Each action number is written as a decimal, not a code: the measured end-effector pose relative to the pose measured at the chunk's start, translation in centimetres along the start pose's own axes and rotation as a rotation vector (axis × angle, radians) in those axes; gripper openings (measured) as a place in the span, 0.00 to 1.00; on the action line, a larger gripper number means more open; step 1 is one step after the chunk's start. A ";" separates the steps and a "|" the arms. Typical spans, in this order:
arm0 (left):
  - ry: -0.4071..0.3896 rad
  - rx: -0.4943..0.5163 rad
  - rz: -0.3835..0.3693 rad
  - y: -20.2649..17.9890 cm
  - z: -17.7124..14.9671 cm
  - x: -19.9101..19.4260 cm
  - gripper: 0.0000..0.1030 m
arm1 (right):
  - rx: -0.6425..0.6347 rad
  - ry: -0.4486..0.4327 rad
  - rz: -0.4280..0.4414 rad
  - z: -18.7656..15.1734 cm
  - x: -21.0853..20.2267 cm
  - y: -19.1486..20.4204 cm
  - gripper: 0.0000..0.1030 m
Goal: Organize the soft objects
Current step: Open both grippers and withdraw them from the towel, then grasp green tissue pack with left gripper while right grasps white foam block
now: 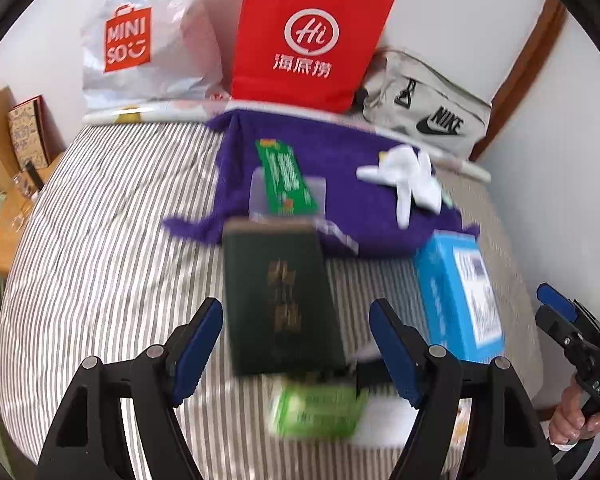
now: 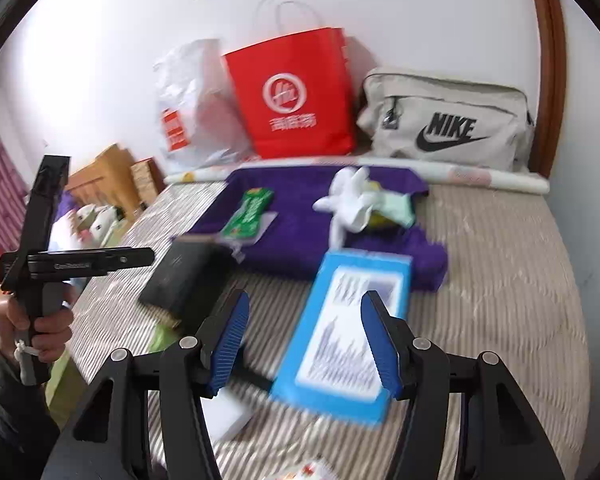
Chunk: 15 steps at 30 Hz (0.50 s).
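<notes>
A purple towel (image 1: 340, 184) (image 2: 296, 232) lies spread at the back of the striped bed, with white gloves (image 1: 408, 178) (image 2: 350, 204) and a green packet (image 1: 286, 178) (image 2: 250, 214) on it. My left gripper (image 1: 296, 344) is open, its jaws on either side of a dark green book (image 1: 278, 300) (image 2: 184, 276) and above it. My right gripper (image 2: 304, 340) is open over a blue box (image 2: 348, 332) (image 1: 458, 300). A green pack (image 1: 320, 410) lies just in front of the book.
A white Miniso bag (image 1: 140, 40) (image 2: 192, 108), a red paper bag (image 1: 308, 36) (image 2: 292, 96) and a grey Nike bag (image 1: 428, 116) (image 2: 448, 124) stand against the wall behind the bed. A wooden side table (image 1: 12, 184) is at the left. White paper (image 2: 228, 420) lies near the front.
</notes>
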<state>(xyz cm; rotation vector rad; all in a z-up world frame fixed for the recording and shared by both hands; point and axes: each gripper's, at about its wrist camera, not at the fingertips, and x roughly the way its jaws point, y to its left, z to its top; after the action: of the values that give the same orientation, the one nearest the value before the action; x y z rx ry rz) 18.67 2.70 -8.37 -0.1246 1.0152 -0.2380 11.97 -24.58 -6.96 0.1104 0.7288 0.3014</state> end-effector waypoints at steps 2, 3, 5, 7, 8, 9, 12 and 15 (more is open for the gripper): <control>0.004 -0.001 0.008 0.4 -1.5 -0.4 0.72 | -0.017 0.013 0.039 -1.7 -0.3 1.0 0.66; 0.007 -0.010 0.014 0.7 -2.3 -0.5 0.72 | -0.021 0.014 0.054 -2.4 -0.4 1.4 0.70; 0.015 -0.024 0.019 1.2 -3.6 -0.6 0.72 | -0.039 0.012 0.107 -4.3 -0.2 2.7 0.76; 0.026 -0.037 0.021 1.9 -4.9 -0.5 0.72 | -0.059 0.023 0.162 -5.6 0.3 3.7 0.77; 0.031 -0.042 0.024 2.2 -5.4 -0.4 0.72 | -0.068 0.031 0.177 -6.2 0.8 4.3 0.77; 0.035 -0.046 0.025 2.5 -6.0 -0.3 0.72 | -0.075 0.036 0.183 -6.7 1.2 4.6 0.77; 0.049 -0.057 0.026 3.2 -7.4 0.1 0.72 | -0.089 0.067 0.179 -8.0 3.1 5.5 0.77; 0.065 -0.075 0.014 3.9 -8.5 0.4 0.72 | -0.103 0.094 0.191 -9.1 4.8 6.3 0.77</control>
<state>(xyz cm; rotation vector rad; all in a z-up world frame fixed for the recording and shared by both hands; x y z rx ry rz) 12.16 6.38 -14.02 -0.1783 1.0896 -0.1923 7.85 -17.18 -15.49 0.0682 0.7962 0.5289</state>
